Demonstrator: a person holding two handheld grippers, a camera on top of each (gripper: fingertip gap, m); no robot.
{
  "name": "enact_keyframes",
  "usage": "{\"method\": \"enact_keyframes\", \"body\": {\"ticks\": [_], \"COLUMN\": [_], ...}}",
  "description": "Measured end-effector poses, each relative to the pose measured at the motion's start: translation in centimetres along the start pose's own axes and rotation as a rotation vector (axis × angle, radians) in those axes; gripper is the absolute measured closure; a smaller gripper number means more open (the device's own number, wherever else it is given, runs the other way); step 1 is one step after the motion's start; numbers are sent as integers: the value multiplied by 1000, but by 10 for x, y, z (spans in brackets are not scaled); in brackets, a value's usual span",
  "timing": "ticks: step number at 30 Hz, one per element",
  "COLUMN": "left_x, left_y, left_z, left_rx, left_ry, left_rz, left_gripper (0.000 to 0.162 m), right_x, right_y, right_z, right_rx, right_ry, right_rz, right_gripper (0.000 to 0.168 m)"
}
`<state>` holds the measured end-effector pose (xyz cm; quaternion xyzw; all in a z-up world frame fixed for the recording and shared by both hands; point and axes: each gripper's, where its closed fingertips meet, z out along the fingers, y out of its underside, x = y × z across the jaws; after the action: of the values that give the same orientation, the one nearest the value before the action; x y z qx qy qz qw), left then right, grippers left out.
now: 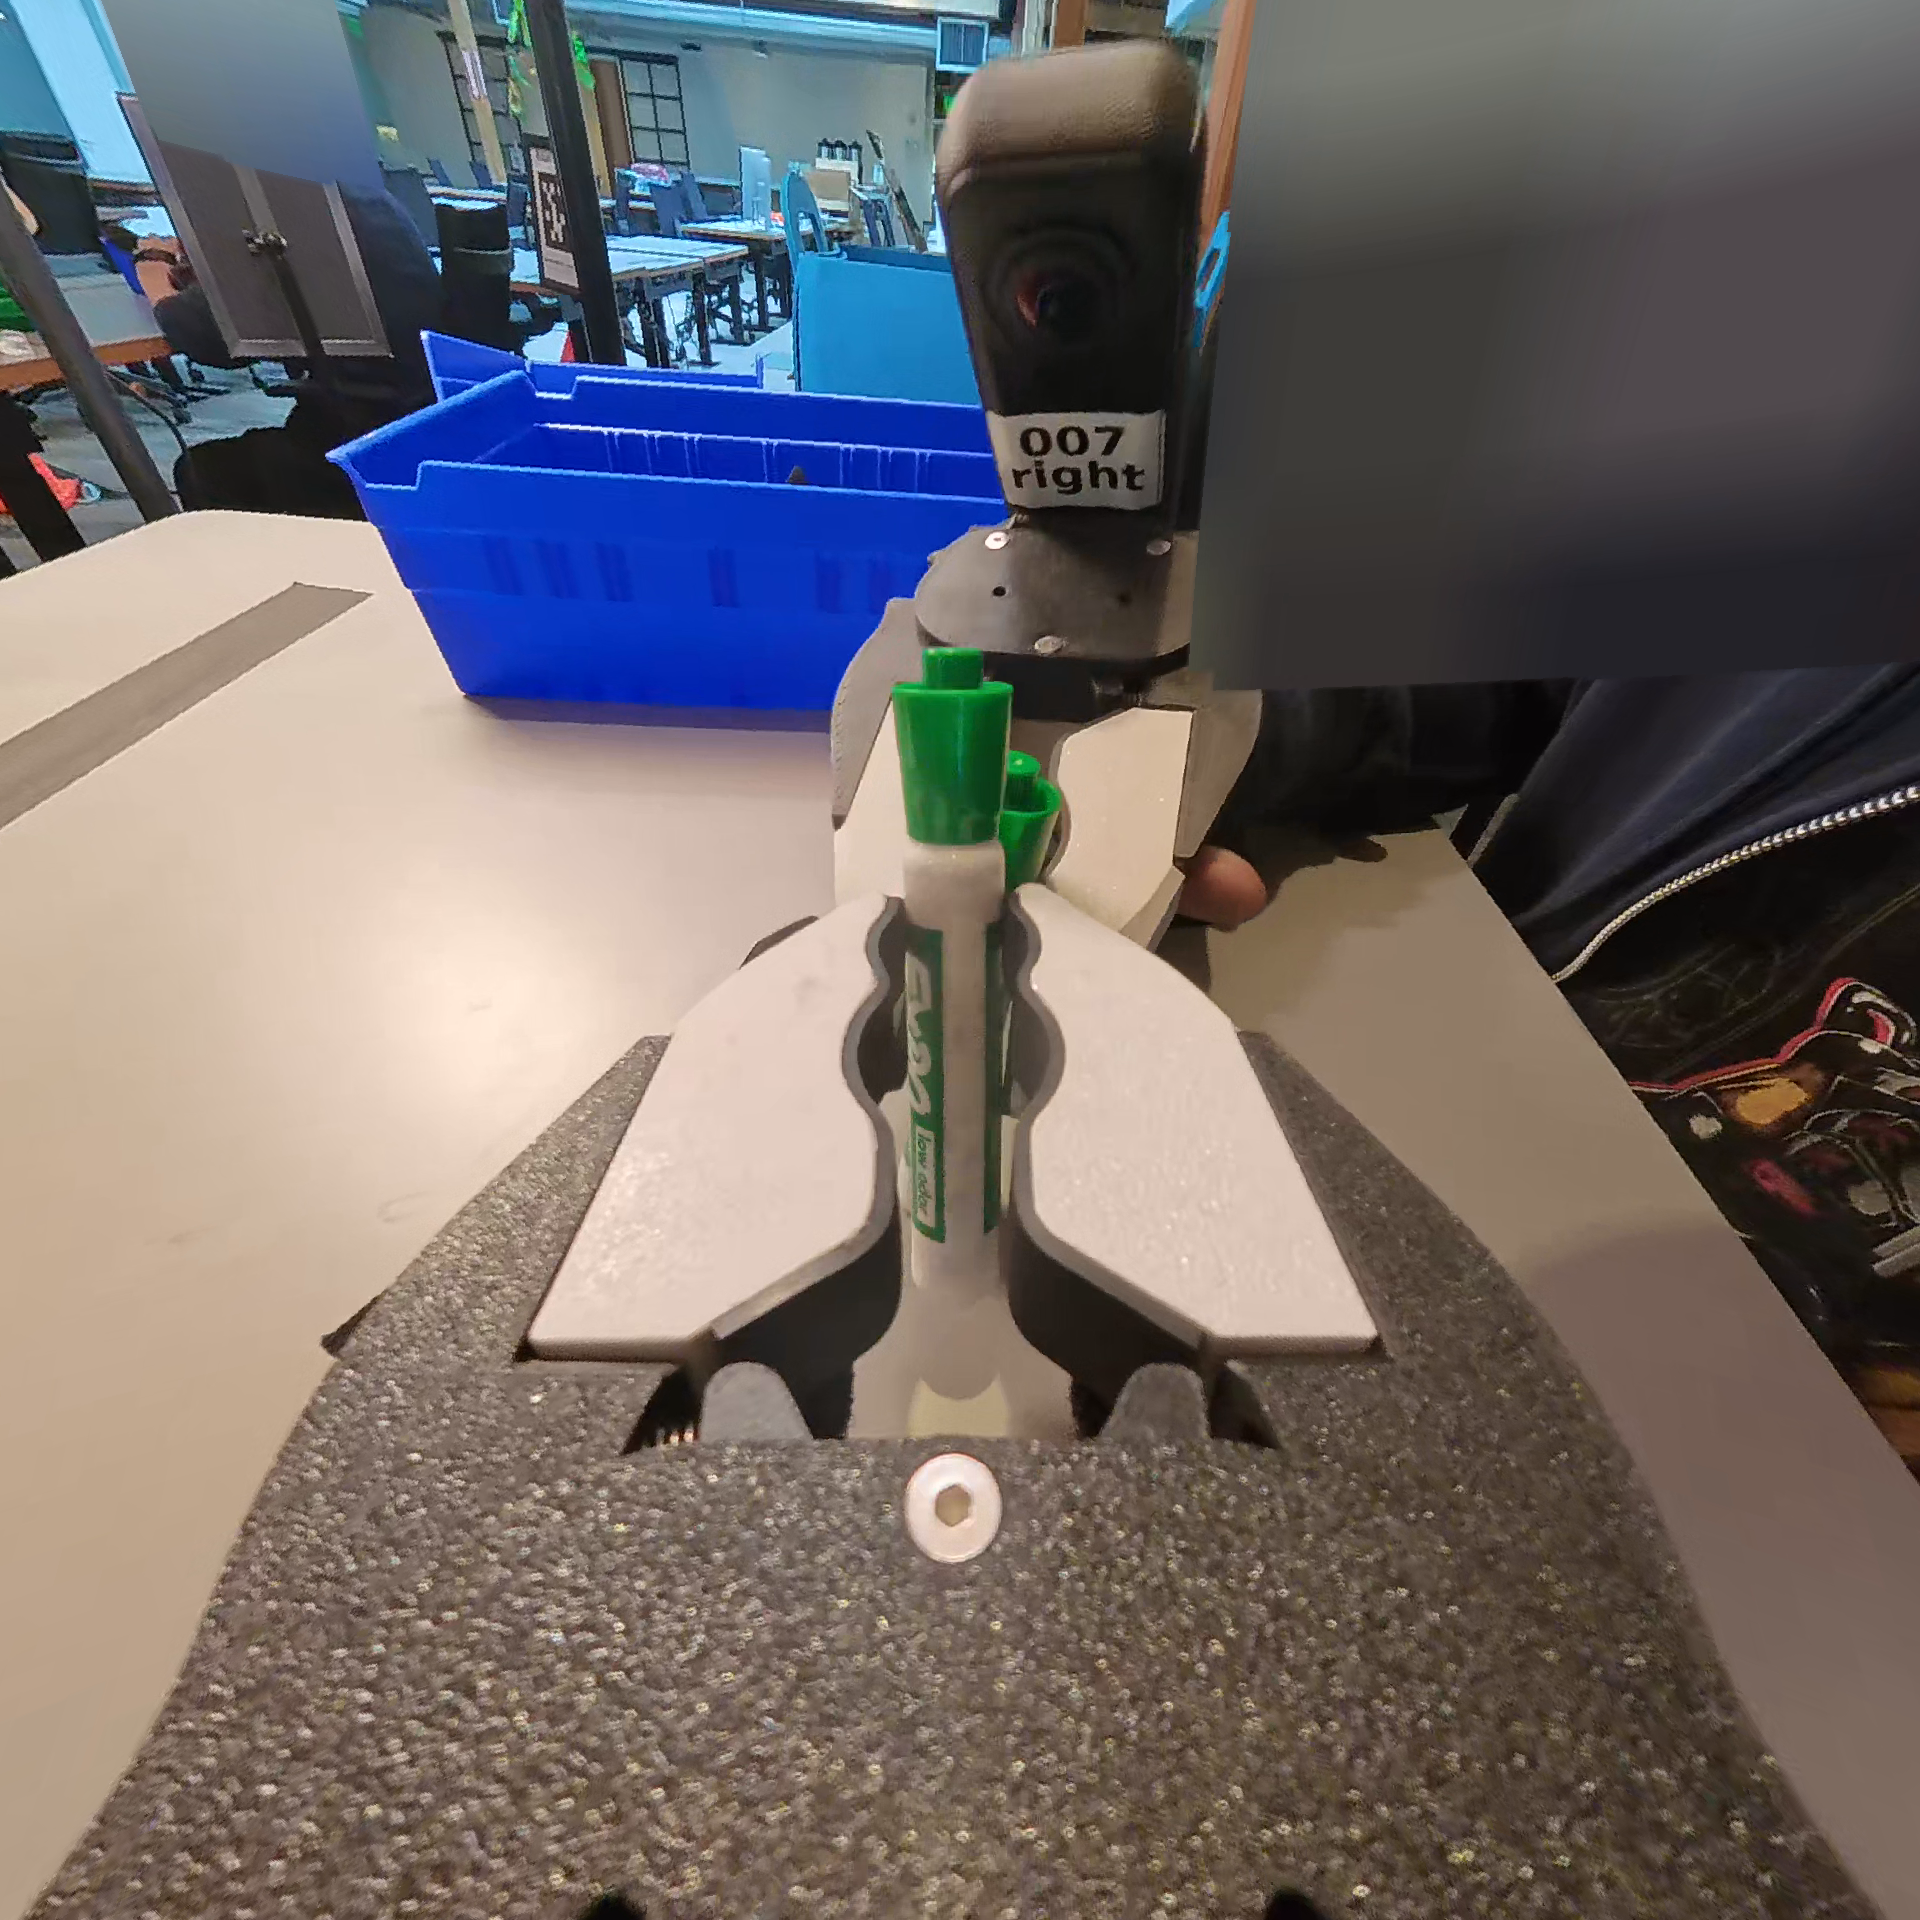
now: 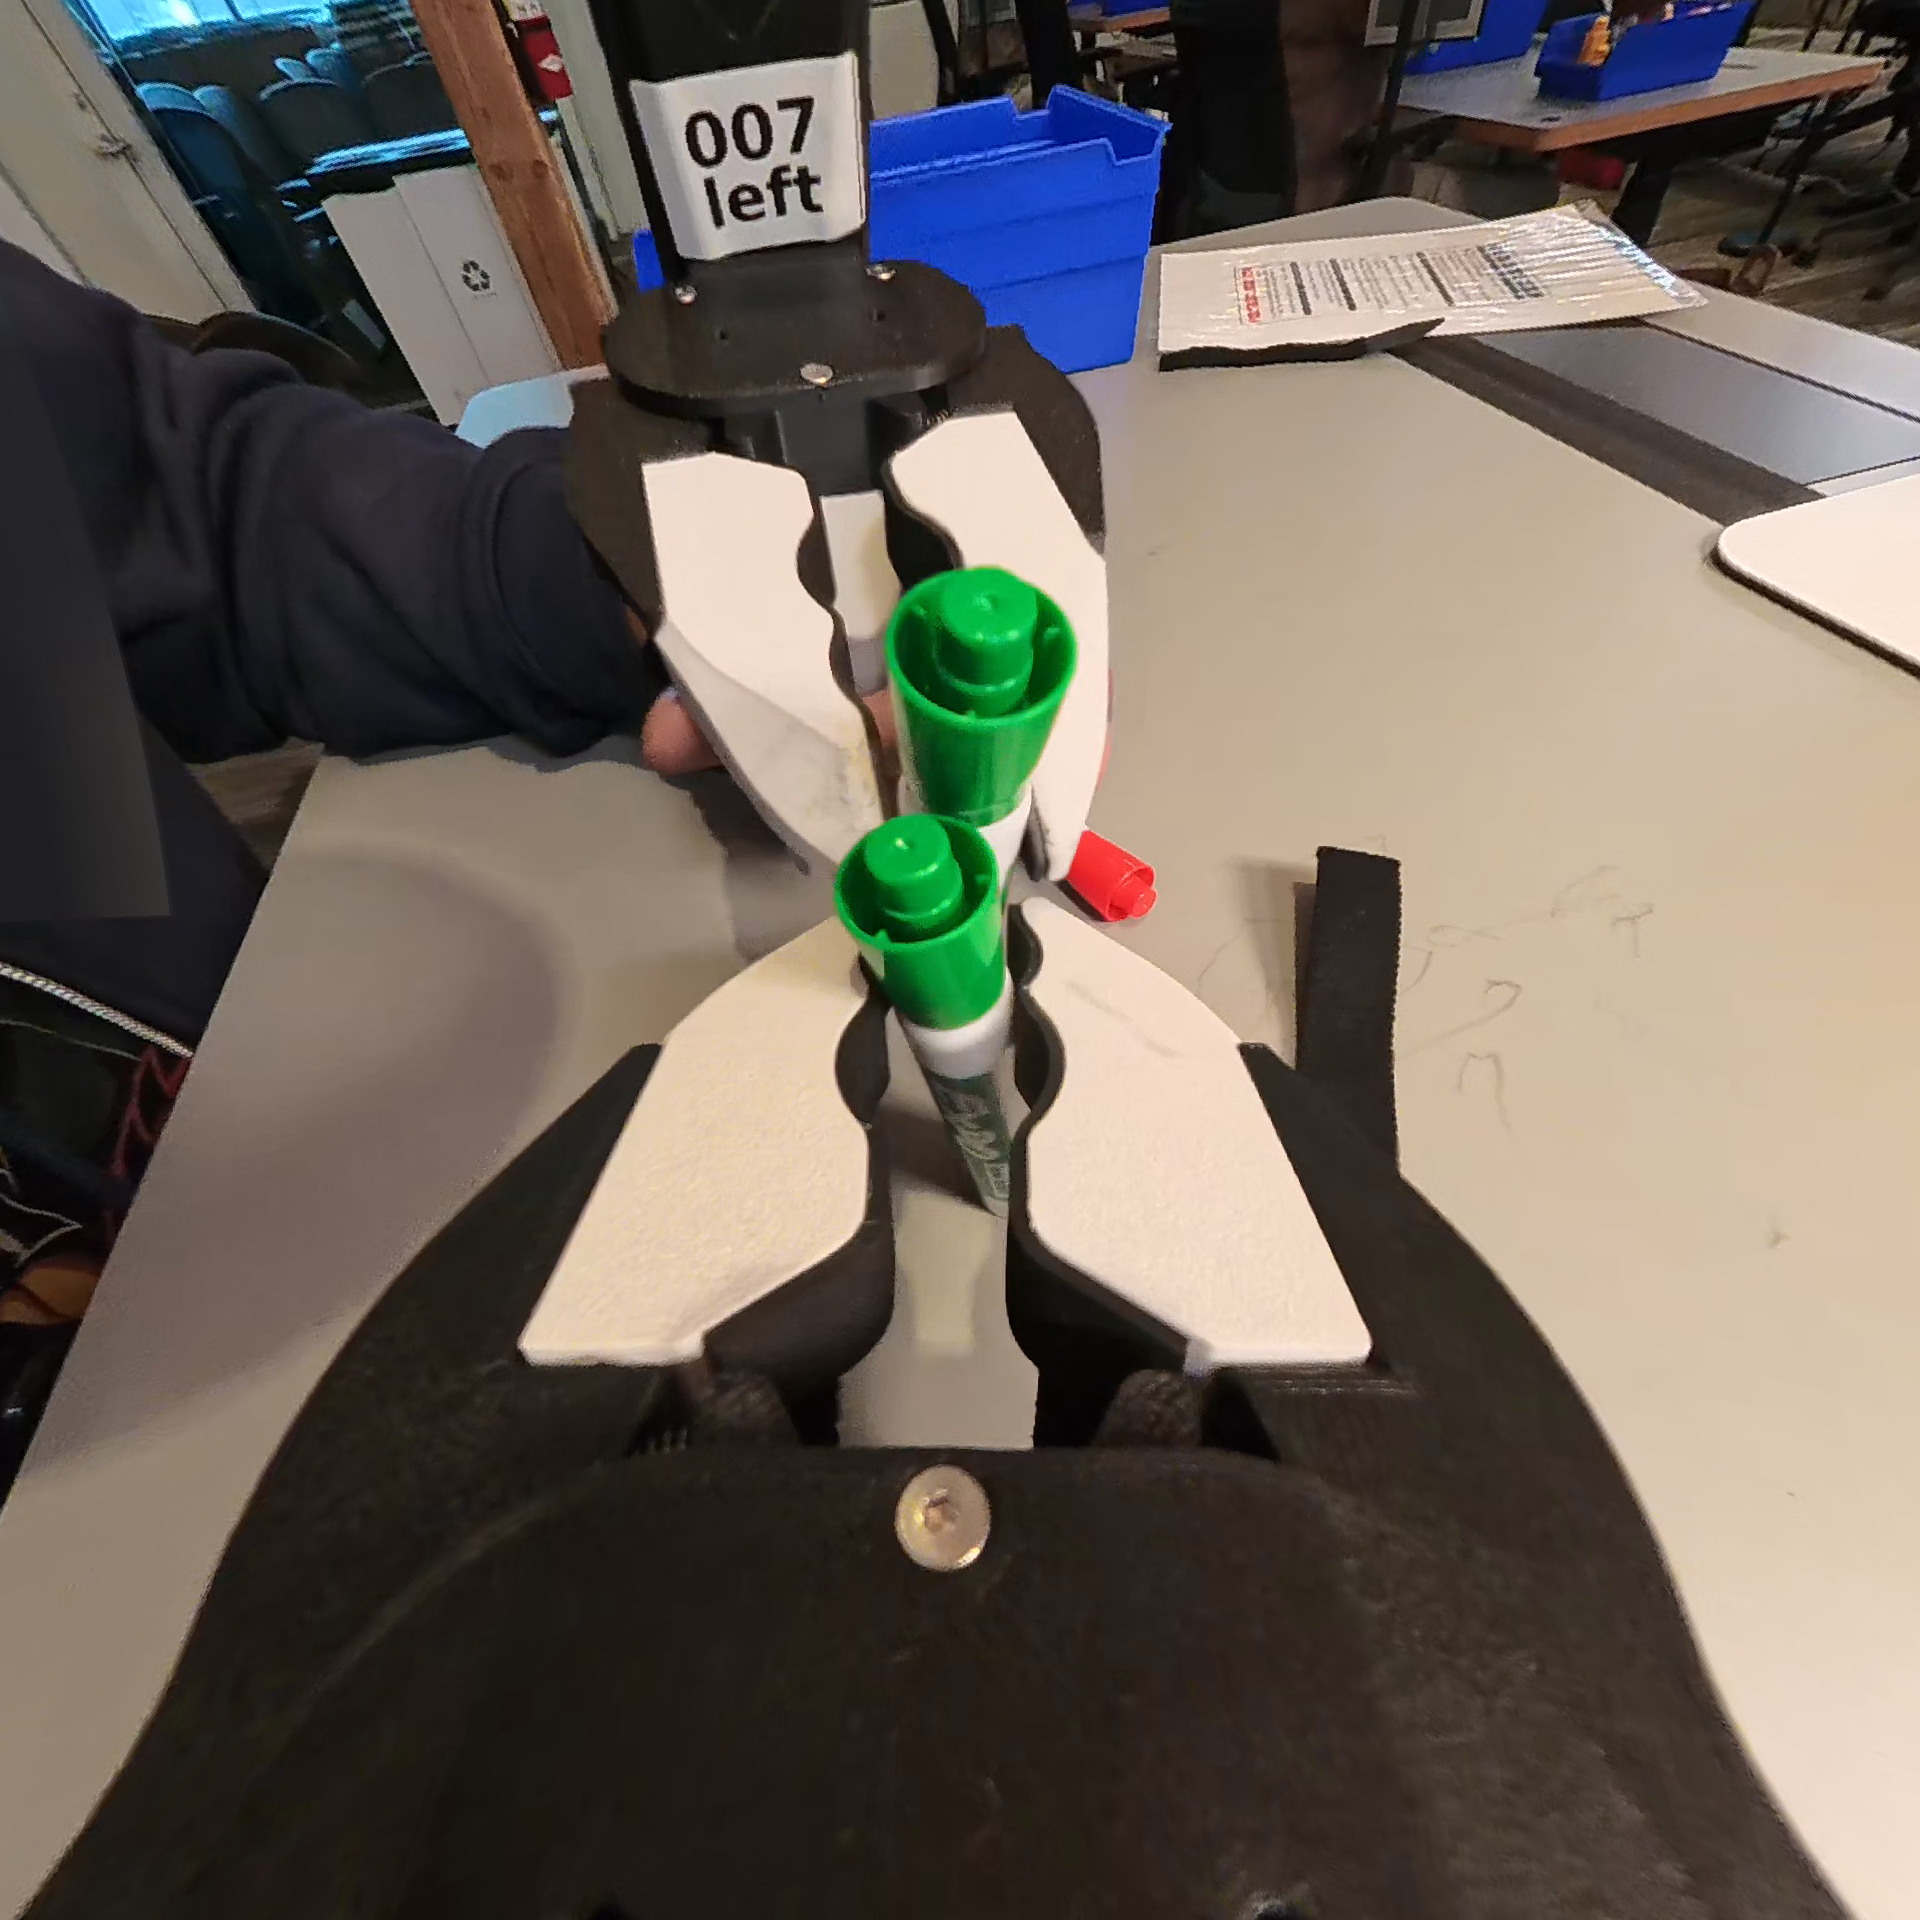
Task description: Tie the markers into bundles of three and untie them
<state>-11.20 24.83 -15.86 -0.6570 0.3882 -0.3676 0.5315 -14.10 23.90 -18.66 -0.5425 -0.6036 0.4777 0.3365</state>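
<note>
My left gripper [image 1: 956,914] is shut on a green-capped white marker [image 1: 951,1039] that stands upright, cap up. My right gripper [image 2: 940,935] is shut on a second green marker [image 2: 925,935], also cap up. The two grippers face each other tip to tip above the grey table [image 2: 1455,727], with the two markers side by side and almost touching. The right gripper [image 1: 1023,862] and its marker [image 1: 1031,821] show just behind the first marker in the left wrist view. The left gripper [image 2: 935,831] and its marker [image 2: 982,707] show in the right wrist view. A red marker [image 2: 1112,883] lies on the table behind them. A black strap [image 2: 1351,966] lies flat to the right.
Blue plastic bins [image 1: 623,582] stand at the table's far side, also in the right wrist view [image 2: 1018,239]. A laminated sheet [image 2: 1403,281] lies at the back right and a white board corner [image 2: 1839,582] at the right edge. A person's dark sleeve [image 2: 312,540] is on the left. My right gripper's tips are some 10 centimeters from the black strap [image 2: 1351,966].
</note>
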Motion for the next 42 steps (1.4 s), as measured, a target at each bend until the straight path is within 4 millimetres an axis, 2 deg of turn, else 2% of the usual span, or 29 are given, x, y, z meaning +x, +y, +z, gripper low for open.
{"method": "enact_keyframes", "body": {"ticks": [6, 10, 13, 16, 17, 20, 23, 25, 29, 35, 42], "left_x": [4, 5, 1, 0, -1, -1, 10, 16, 19, 10, 14], "left_y": [2, 4, 1, -7, -11, -17, -8, -2, -3, -3, -3], "left_z": [6, 3, -4, -10, -10, -5, 1, 5, 4, -3, -2], "left_rx": [8, -20, -45, -57, -58, -54, -115, -148, -138, -110, -90], "left_ry": [6, 19, 0, 38, 47, 71, 122, 136, 158, 96, 105], "left_rz": [8, 28, 62, 31, 16, -9, 29, 68, 62, 11, 13], "left_gripper": [145, 144, 132, 118, 117, 118, 121, 127, 143, 144, 144], "right_x": [-2, -4, -4, -5, -6, -9, -10, -11, -14, -9, -8], "right_y": [1, 2, 3, 3, 3, 4, 5, 5, 6, 25, 27], "right_z": [1, 3, 3, 5, 6, 9, 11, 13, 16, 21, 19], "right_rx": [-4, -28, -43, -61, -70, -107, -135, -142, -153, -220, -219], "right_ry": [-24, -26, -30, -31, -31, -33, -27, -35, -51, -23, -17], "right_rz": [23, 20, 15, 7, -1, -32, -35, -29, -24, -59, -77], "right_gripper": [148, 149, 149, 149, 149, 149, 149, 149, 149, 142, 142]}}
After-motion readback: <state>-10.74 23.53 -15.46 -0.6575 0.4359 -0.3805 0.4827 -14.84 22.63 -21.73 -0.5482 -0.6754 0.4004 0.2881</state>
